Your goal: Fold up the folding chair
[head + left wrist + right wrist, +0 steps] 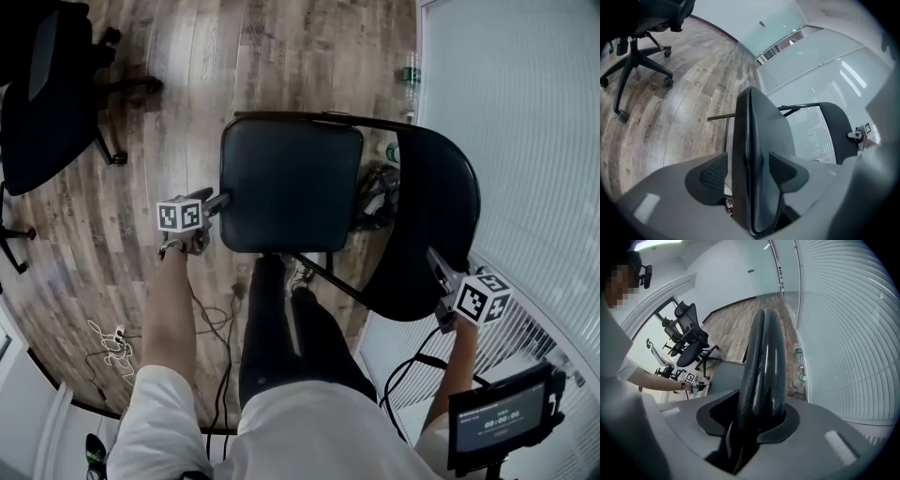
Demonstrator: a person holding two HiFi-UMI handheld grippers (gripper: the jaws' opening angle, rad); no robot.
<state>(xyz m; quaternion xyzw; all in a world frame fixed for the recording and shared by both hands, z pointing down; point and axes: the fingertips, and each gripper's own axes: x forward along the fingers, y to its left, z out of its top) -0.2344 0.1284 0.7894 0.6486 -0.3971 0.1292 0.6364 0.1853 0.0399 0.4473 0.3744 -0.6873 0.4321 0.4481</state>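
The folding chair stands open in front of me in the head view, its black padded seat [291, 183] level and its rounded black backrest [427, 225] at the right. My left gripper [211, 206] is at the seat's left edge. In the left gripper view that seat [757, 140] runs edge-on between the jaws of the left gripper [750, 171], with a thin gap at the left pad [712, 173], so it is open. My right gripper [441, 272] sits at the backrest's near rim. In the right gripper view the right gripper [757, 416] has both pads against the backrest [761, 362].
A black office chair [47, 103] stands on the wood floor at the far left. Bottles [410, 75] stand by the white blinds [525, 141] on the right. Cables [112, 342] lie on the floor near my legs [281, 328]. A small screen [502, 417] sits at lower right.
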